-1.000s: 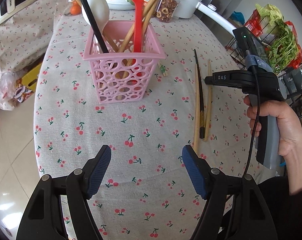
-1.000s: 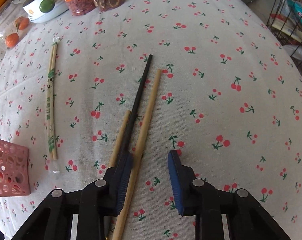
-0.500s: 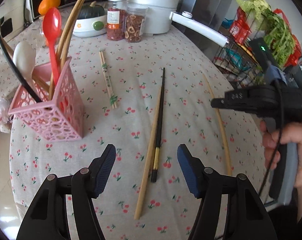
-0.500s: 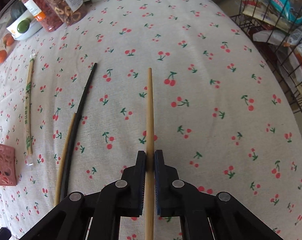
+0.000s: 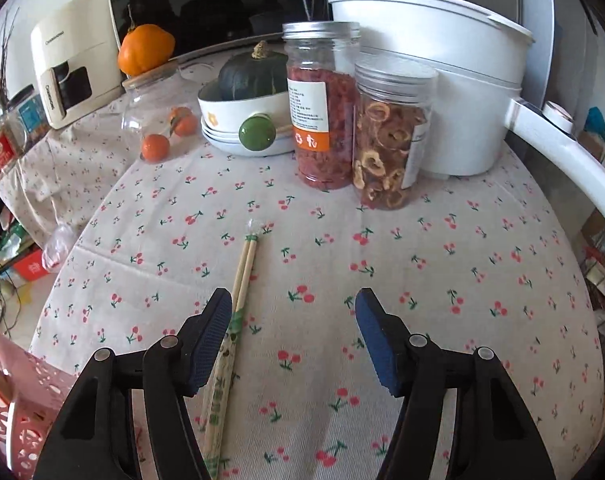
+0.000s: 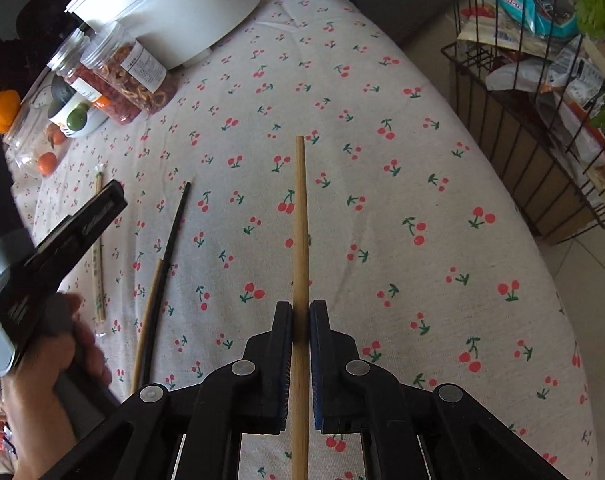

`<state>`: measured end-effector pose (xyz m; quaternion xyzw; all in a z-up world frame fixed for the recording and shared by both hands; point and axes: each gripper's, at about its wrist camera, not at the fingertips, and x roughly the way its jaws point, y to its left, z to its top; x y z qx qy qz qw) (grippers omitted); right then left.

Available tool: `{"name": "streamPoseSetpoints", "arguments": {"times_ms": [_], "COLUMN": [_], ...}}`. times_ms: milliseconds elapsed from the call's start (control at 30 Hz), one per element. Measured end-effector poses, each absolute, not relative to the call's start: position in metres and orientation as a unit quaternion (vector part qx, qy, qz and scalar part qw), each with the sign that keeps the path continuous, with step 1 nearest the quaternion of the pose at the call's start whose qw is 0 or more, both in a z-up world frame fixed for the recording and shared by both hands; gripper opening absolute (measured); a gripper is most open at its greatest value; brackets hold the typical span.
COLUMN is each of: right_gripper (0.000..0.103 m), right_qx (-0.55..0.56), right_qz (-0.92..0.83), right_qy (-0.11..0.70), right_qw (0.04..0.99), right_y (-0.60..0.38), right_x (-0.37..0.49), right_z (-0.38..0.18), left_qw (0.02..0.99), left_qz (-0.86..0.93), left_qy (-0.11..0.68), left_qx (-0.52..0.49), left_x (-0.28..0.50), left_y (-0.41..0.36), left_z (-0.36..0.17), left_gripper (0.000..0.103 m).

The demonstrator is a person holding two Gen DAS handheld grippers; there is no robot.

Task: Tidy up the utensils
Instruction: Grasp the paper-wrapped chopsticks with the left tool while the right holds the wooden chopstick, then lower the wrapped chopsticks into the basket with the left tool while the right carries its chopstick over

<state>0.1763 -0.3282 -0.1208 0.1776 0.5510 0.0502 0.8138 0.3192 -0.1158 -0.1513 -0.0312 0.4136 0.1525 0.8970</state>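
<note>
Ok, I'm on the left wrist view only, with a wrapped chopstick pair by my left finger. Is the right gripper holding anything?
Observer: Yes, the right gripper is shut on a bare wooden chopstick that points straight ahead of it.
Operator: Any other loose ones I can't see?
Observer: Two. A black chopstick and a wooden one lie side by side on the cloth, between the held one and your wrapped pair.

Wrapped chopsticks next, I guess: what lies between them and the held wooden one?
In the right wrist view, a black chopstick and a second wooden chopstick lie side by side between the wrapped chopsticks and the held wooden chopstick.
</note>
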Motion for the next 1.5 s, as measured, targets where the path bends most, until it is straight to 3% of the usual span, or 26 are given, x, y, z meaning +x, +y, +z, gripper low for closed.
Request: {"name": "streamPoseSetpoints", "arguments": {"times_ms": [300,400,467,700,1033,1367,1500], "right_gripper": [0.004,0.004,0.004,0.004,0.004,0.004,0.004], "right_qx": [0.172,0.172,0.173,0.189,0.243,0.255,0.241], "right_qz": [0.08,0.084,0.084,0.075,0.062,0.081,0.098], "right_qy": [0.542,0.539,0.537,0.525,0.468,0.428,0.406], "right_qw": [0.819,0.821,0.821,0.826,0.847,0.863,0.876], "right_y": [-0.312,-0.309,-0.308,-0.314,-0.332,-0.322,-0.31], "right_x": [0.183,0.183,0.183,0.183,0.169,0.142,0.127], "right_z": [-0.113,-0.11,-0.109,-0.103,-0.072,-0.042,-0.028], "left_qw": [0.87,0.869,0.866,0.844,0.86,0.88,0.902], "left_qz": [0.165,0.143,0.124,0.049,-0.087,-0.158,-0.179], "left_qy": [0.46,0.469,0.48,0.533,0.502,0.446,0.384], "left_qx": [-0.071,-0.074,-0.064,-0.034,-0.019,-0.048,-0.086], "left_x": [0.366,0.368,0.367,0.345,0.251,0.169,0.14], "left_y": [-0.083,-0.082,-0.087,-0.112,-0.143,-0.112,-0.084], "left_z": [-0.177,-0.175,-0.174,-0.171,-0.108,-0.04,-0.005], "left_gripper": [0.066,0.05,0.02,0.004,0.005,0.005,0.005]}}
